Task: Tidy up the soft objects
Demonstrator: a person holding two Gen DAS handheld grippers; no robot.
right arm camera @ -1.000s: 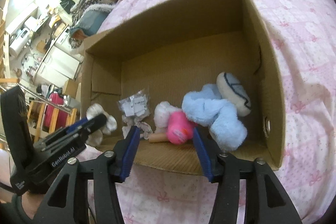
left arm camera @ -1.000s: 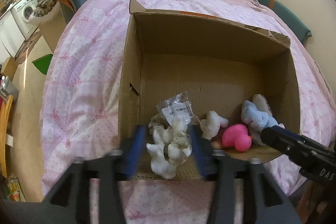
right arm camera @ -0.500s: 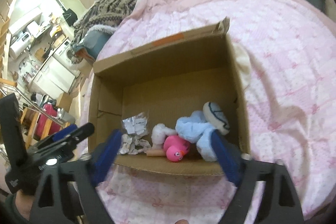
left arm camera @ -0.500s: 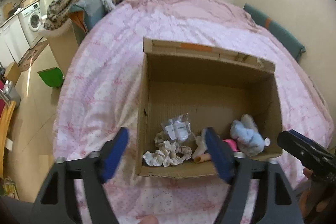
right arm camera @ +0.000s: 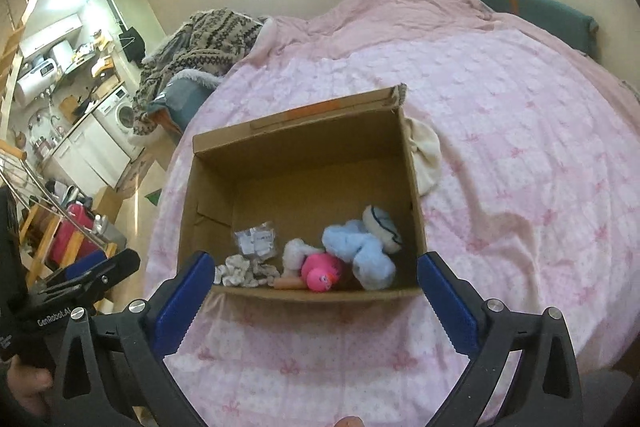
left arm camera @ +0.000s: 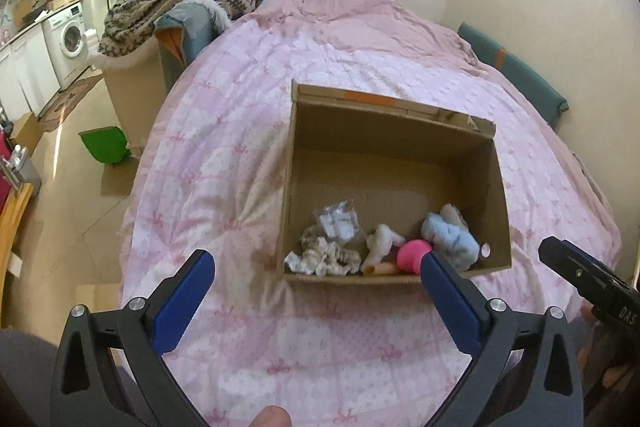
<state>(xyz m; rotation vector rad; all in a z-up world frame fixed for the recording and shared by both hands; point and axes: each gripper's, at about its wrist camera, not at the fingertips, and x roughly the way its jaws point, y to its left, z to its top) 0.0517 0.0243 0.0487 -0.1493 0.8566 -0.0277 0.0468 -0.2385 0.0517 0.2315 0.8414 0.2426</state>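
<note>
A: Left wrist view first. What's the left gripper doing?

B: Its blue jaws are spread wide and hold nothing; it hangs over the pink bedspread, on the near side of the cardboard box

A: And the soft things?

B: All inside the box, bunched along its near wall. From left to right: white scrunchies, a clear plastic packet just behind them, a white plush, a pink plush and a light blue plush. The right blue finger covers a bit of the pink one

A: Anything of the other tool there?

B: The right gripper's black body shows at the right edge, but not its jaws

A: Now the right wrist view

B: The right gripper also stands wide, with nothing between its pads, hanging near the box's near wall. Inside, left to right: the scrunchies, the packet behind them, the white plush, the pink plush with its face towards the camera, then the blue plush

A: And outside the box?

B: A cream cloth lies on the bedspread against the box's right wall. A patterned knit garment is heaped at the bed's far left
</note>
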